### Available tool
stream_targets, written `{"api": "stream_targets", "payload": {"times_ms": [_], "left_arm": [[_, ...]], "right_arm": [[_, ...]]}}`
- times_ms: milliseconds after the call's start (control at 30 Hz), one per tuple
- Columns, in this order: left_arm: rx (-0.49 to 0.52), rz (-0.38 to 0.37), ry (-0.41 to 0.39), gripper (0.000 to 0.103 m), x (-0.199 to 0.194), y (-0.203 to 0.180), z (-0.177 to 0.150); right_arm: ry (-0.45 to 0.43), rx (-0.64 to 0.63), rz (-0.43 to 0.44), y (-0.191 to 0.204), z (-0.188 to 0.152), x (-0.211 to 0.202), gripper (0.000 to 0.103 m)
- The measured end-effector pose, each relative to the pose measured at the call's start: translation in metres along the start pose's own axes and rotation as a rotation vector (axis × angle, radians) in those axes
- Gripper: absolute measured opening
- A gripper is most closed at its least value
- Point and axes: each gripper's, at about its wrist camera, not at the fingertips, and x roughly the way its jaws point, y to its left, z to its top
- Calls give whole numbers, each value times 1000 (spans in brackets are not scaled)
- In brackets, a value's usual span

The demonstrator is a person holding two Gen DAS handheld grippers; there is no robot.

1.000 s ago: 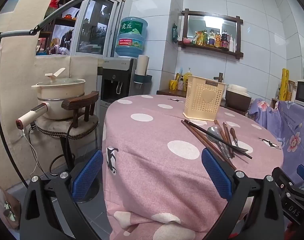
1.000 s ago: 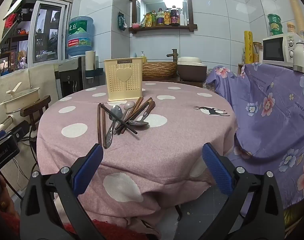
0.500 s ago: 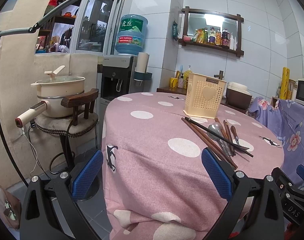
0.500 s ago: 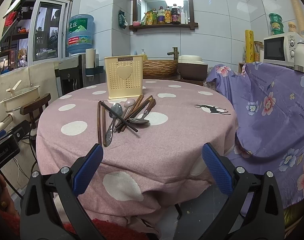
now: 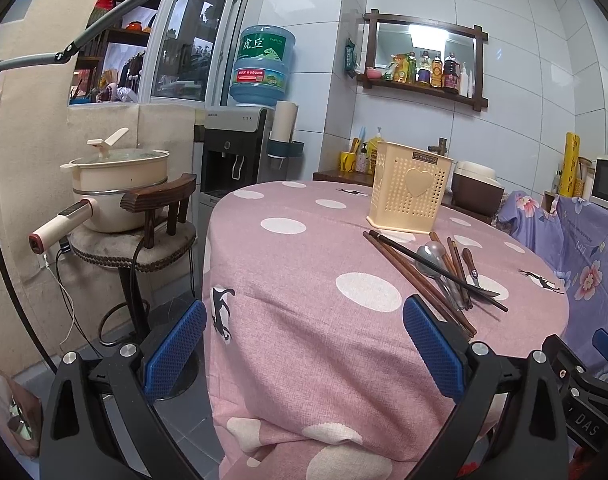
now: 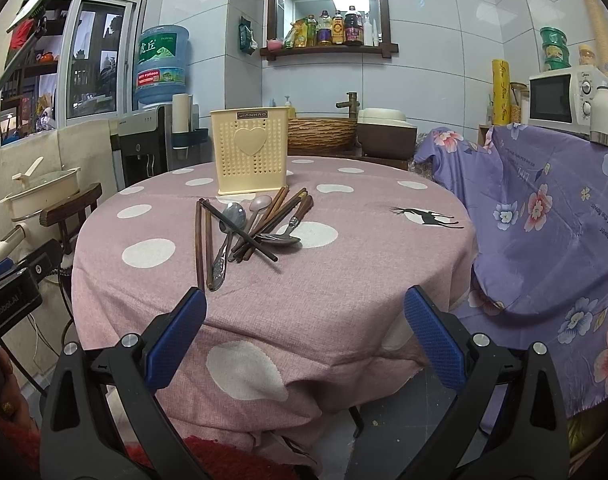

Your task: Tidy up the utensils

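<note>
A pile of utensils (image 6: pixel 250 232) lies on the round table with the pink dotted cloth (image 6: pixel 343 264): brown and black chopsticks, metal spoons and a wooden-handled piece. Behind it stands a cream perforated utensil holder (image 6: pixel 250 150) with a heart on its front. The pile (image 5: pixel 439 268) and the holder (image 5: pixel 407 188) also show in the left wrist view. My left gripper (image 5: pixel 304 350) is open and empty at the table's near left edge. My right gripper (image 6: pixel 304 334) is open and empty at the near edge, well short of the pile.
A chair (image 5: pixel 152 224) with a cream electric pot (image 5: pixel 116 180) stands left of the table. A water dispenser (image 5: pixel 240 152) is behind it. A purple flowered cloth (image 6: pixel 543 216) covers furniture on the right, with a microwave (image 6: pixel 559 94) on it.
Both grippers have risen and edged a little toward the table, so the tabletop and utensils sit lower in view. Both stay open and empty.
</note>
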Motion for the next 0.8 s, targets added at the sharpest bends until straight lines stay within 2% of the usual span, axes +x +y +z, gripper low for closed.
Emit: {"api": "stream_targets", "payload": {"times_ms": [800], "left_arm": [[-5,3,17,98,4,2,-4]], "right_arm": [[7,-6,1,1,-2,2,98]]}}
